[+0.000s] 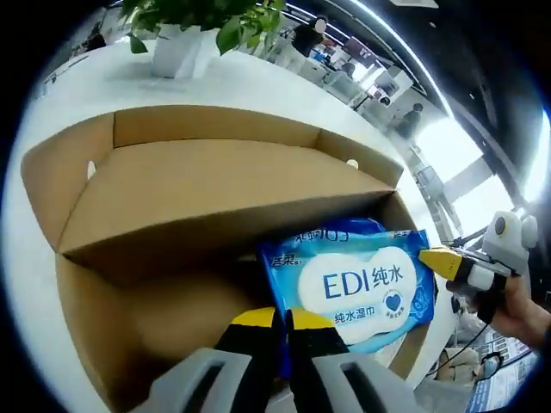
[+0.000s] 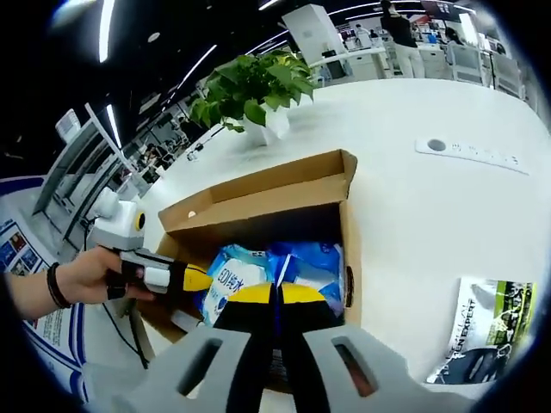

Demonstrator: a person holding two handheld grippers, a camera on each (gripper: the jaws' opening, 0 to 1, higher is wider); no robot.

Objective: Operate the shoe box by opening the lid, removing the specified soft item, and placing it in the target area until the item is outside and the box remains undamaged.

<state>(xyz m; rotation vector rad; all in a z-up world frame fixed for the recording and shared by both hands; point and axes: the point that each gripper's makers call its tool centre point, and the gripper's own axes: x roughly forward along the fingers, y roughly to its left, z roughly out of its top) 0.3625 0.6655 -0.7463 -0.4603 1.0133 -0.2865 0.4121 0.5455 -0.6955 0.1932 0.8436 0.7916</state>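
Note:
An open brown cardboard shoe box (image 1: 215,185) (image 2: 258,202) lies on a white table with its lid (image 1: 215,129) folded back. Inside lies a blue and white wet-wipes pack (image 1: 357,284) (image 2: 245,267) printed "EDI". My left gripper (image 1: 281,320) is shut, its yellow tips pinching the pack's near corner; in the right gripper view the left gripper (image 2: 194,278) shows in a hand at the pack's left edge. My right gripper (image 2: 275,297) is shut on the pack's opposite edge, and in the left gripper view the right gripper (image 1: 443,262) meets the pack's right side.
A potted green plant (image 1: 185,26) (image 2: 254,90) stands on the white table (image 2: 413,198) beyond the box. A printed flat packet (image 2: 491,331) lies right of the box, and a socket plate (image 2: 469,152) sits farther back. Desks and people fill the background.

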